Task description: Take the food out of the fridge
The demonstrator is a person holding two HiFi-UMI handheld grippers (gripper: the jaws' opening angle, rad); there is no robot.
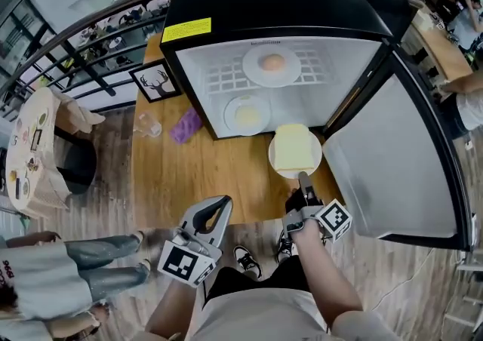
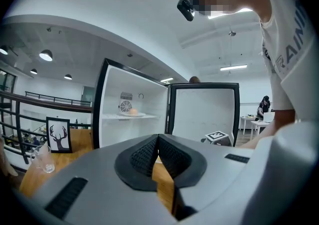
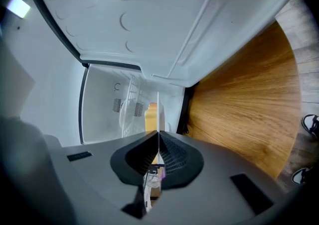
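Observation:
A black mini fridge point(image 1: 226, 7) stands on a wooden table point(image 1: 189, 181) with its door point(image 1: 400, 158) swung open to the right. Inside, an upper plate point(image 1: 272, 65) holds a round orange food and a lower plate point(image 1: 247, 113) holds something pale yellow. My right gripper point(image 1: 303, 178) is shut on the near rim of a third white plate point(image 1: 294, 152) with a yellow slab, held just outside the fridge opening. In the right gripper view that plate point(image 3: 158, 114) shows edge-on between the jaws. My left gripper point(image 1: 223, 204) is shut and empty, near the table's front edge.
Left of the fridge stand a framed deer picture point(image 1: 155, 81), a clear glass point(image 1: 149, 125) and a purple packet point(image 1: 185, 124). The open door blocks the right side. A bystander's legs point(image 1: 106, 256) are at the lower left, beyond the table.

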